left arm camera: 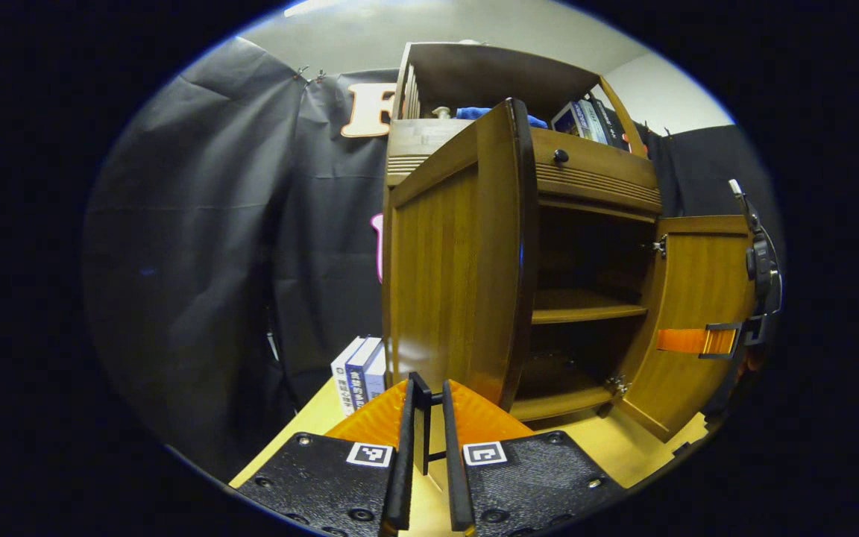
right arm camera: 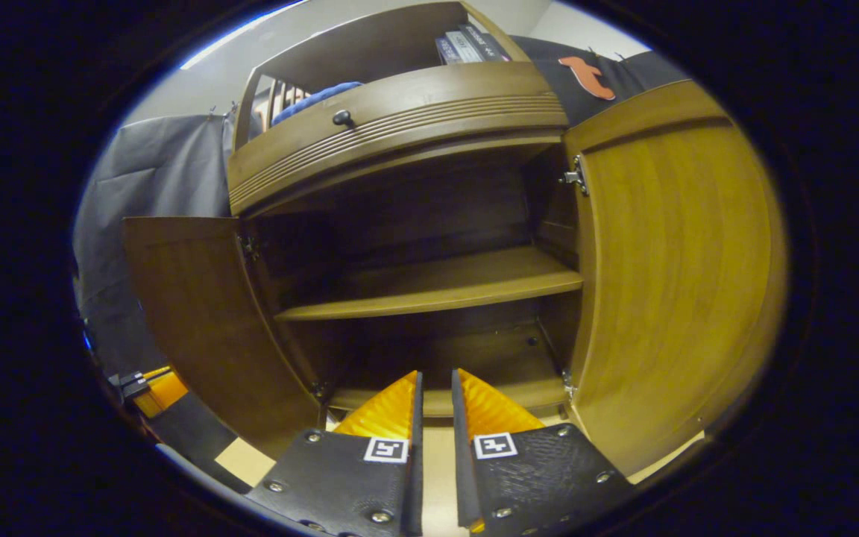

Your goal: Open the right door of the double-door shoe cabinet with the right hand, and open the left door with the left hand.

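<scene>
The brown wooden shoe cabinet has both doors swung out. In the left gripper view the left door (left arm camera: 444,261) stands edge-on just ahead, and my left gripper (left arm camera: 429,406) is shut on its thin black handle (left arm camera: 420,418). The right door (left arm camera: 698,298) hangs open at the far right, with the right gripper (left arm camera: 698,341) in front of its inner face. In the right gripper view my right gripper (right arm camera: 435,384) points into the open cabinet, its fingers shut to a thin slit and holding nothing. The left door (right arm camera: 191,321) and right door (right arm camera: 675,261) flank it. The left gripper (right arm camera: 153,391) sits low by the left door.
Inside the cabinet a bare middle shelf (right arm camera: 437,287) crosses the opening. Above it is a drawer (right arm camera: 400,127) with a black knob (left arm camera: 561,156). Books (left arm camera: 359,373) stand on the light table (left arm camera: 623,447) left of the cabinet. More books and a blue cloth lie on top.
</scene>
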Motion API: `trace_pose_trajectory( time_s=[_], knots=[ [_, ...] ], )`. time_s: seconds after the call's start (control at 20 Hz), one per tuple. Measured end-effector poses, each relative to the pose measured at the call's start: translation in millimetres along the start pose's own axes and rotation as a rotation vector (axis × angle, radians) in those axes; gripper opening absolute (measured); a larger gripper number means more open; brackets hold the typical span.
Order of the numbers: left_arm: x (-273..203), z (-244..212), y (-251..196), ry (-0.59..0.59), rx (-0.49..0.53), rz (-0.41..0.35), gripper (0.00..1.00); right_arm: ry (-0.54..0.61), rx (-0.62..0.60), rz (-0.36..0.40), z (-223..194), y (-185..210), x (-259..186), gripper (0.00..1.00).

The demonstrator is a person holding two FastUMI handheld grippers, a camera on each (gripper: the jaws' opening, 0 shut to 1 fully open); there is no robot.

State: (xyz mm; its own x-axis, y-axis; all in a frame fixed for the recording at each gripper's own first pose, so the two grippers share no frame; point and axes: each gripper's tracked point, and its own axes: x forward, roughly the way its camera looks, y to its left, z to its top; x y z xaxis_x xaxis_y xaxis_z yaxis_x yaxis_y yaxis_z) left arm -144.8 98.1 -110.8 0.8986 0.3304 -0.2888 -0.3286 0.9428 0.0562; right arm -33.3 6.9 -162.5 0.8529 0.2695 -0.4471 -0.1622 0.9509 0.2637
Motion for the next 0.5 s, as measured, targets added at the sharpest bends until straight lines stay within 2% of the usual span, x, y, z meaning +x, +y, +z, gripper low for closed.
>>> trace_pose_trajectory(
  time_s=[0.1, 0.2, 0.3, 0.35, 0.5],
  knots=[
    [-3, 0, 8, -0.001, -0.003, 0.006, 0.18, 0.006, -0.003, 0.022, -2, 6, 2, 0.18],
    [-5, 0, 18, -0.006, -0.009, 0.025, 0.22, 0.010, -0.008, 0.038, -2, 12, 5, 0.18],
    [-6, 0, 28, -0.014, -0.013, 0.035, 0.20, 0.010, -0.009, 0.051, -2, 15, 7, 0.18],
    [-7, 1, 32, -0.015, -0.016, 0.029, 0.14, 0.012, -0.010, 0.055, -3, 17, 7, 0.18],
    [-8, -1, 35, -0.023, -0.012, -0.022, 0.11, 0.020, -0.008, 0.070, -5, 23, 10, 0.18]
  ],
)
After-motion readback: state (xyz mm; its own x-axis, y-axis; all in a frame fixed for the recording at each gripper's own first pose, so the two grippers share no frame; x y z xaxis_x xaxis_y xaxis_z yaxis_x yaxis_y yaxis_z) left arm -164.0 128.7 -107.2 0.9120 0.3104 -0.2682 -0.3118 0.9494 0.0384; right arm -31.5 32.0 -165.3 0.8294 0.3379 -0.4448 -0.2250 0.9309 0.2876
